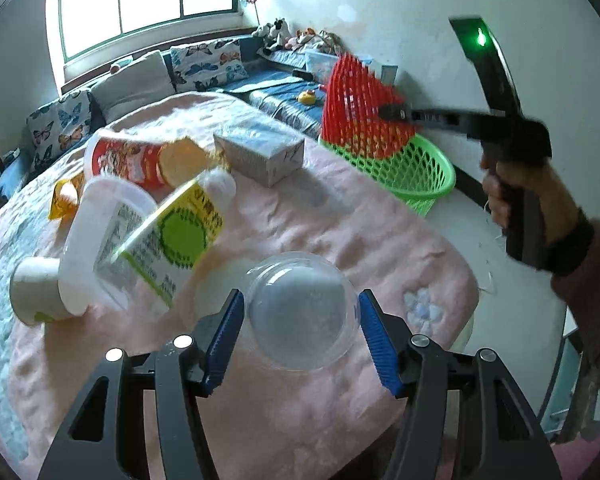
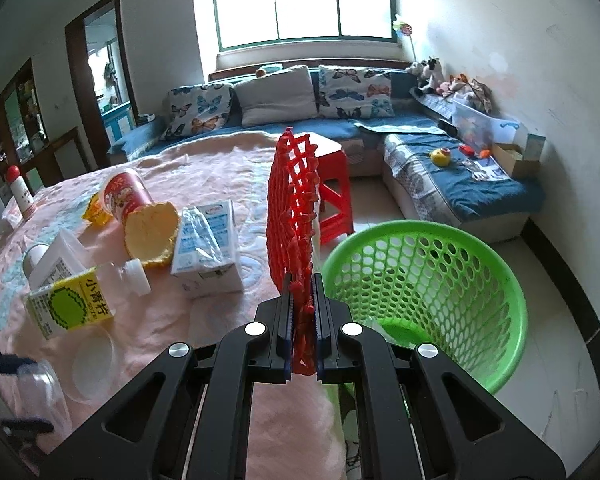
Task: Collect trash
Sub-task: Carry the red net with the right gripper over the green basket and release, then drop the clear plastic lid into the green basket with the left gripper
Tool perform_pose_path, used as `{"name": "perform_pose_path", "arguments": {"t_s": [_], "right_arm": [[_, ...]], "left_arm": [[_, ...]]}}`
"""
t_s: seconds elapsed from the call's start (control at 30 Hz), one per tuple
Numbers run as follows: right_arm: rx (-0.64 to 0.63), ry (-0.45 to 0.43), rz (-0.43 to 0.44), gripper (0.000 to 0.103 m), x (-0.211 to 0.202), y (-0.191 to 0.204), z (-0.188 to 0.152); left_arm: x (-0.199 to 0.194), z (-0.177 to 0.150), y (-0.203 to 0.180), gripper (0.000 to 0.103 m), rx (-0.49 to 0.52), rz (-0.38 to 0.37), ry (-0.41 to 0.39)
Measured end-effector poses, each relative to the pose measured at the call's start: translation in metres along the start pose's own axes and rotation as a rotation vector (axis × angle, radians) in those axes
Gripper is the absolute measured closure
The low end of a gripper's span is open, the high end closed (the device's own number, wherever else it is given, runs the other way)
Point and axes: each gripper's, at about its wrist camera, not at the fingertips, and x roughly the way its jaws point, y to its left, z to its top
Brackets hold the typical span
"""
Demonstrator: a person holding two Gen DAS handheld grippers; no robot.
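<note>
My right gripper (image 2: 302, 316) is shut on a red foam fruit net (image 2: 294, 208) and holds it upright beside the green mesh basket (image 2: 496, 280). The left wrist view shows the net (image 1: 356, 108) above the basket (image 1: 424, 176). My left gripper (image 1: 300, 320) is open, its blue pads on either side of a clear plastic cup (image 1: 300, 308) lying on the pink table cover. The cup also shows at the lower left of the right wrist view (image 2: 40, 392).
On the table lie a green-and-yellow labelled bottle (image 1: 172, 232), a red noodle cup (image 1: 140, 160), a grey milk carton (image 1: 260, 152), a yellow wrapper (image 1: 62, 196) and a white cup (image 1: 36, 292). A red stool (image 2: 332, 188) and blue sofa (image 2: 460, 176) stand beyond.
</note>
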Motion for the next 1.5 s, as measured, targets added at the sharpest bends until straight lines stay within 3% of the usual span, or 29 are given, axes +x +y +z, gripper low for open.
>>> {"name": "perform_pose_path", "arguments": {"t_s": [0.4,1.2,1.23,1.3,1.37,1.5], "right_arm": [[0.051,0.032,-0.083,0.095,0.009,-0.036,-0.008],[0.193,0.165,-0.209,0.091,0.061,-0.115,-0.031],[0.198,0.165,-0.209,0.089,0.061,-0.117,-0.031],[0.213,0.163,-0.208,0.072,0.061,-0.122,-0.034],[0.221,0.158,-0.213,0.065,0.060,-0.124,-0.033],[0.225,0.150,-0.219,0.060,0.054,-0.126,-0.036]], "left_arm": [[0.012,0.058,0.000,0.046,-0.018,-0.075,-0.056],[0.055,0.165,-0.015,0.046,0.028,-0.104,-0.117],[0.057,0.167,-0.017,0.046,0.030,-0.105,-0.116],[0.063,0.173,-0.021,0.046,0.037,-0.115,-0.114],[0.068,0.179,-0.025,0.046,0.045,-0.115,-0.111],[0.079,0.189,-0.033,0.046,0.050,-0.138,-0.101]]}}
